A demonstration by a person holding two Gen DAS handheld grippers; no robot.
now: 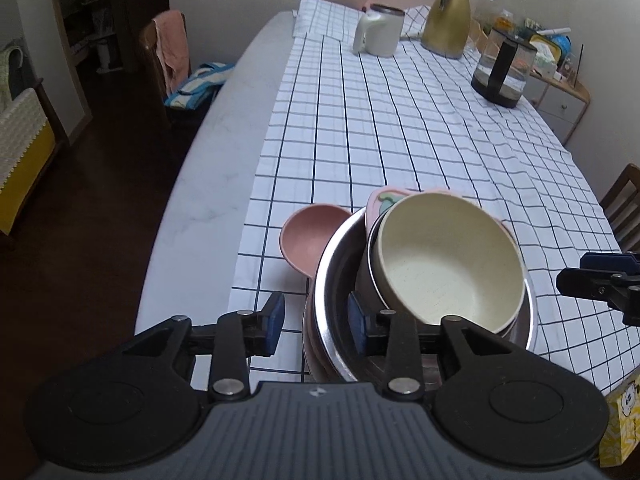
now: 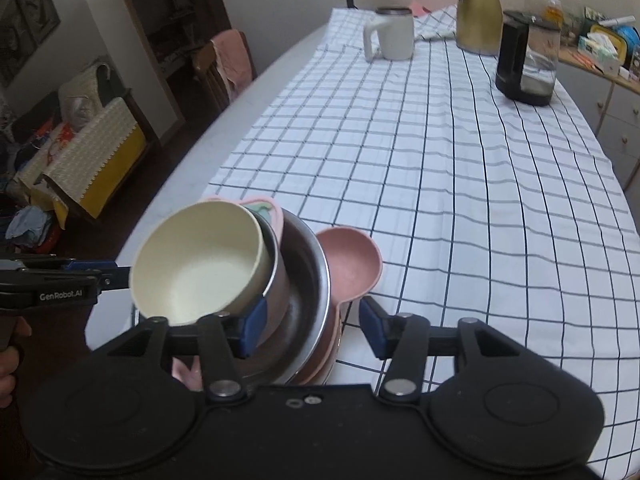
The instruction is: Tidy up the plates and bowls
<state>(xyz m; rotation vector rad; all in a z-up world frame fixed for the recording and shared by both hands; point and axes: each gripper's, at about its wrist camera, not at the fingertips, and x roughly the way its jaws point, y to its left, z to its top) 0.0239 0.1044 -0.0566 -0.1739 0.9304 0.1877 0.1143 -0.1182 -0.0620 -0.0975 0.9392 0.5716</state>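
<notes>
- Left wrist view: the left tool (image 1: 316,322) stands released, its blue pads straddling the near rim of the steel bowl (image 1: 336,280) without pressing it. A cream bowl (image 1: 448,264) sits tilted in a smaller steel bowl (image 1: 366,276) inside it, on the checked cloth of the table (image 1: 400,128). A pink bowl (image 1: 306,236) lies just beside the stack.
- Right wrist view: the right tool (image 2: 310,326) is released too, its jaws either side of the stack's rim; its left pad seems to touch the smaller steel bowl (image 2: 278,284), though that is hard to tell.
</notes>
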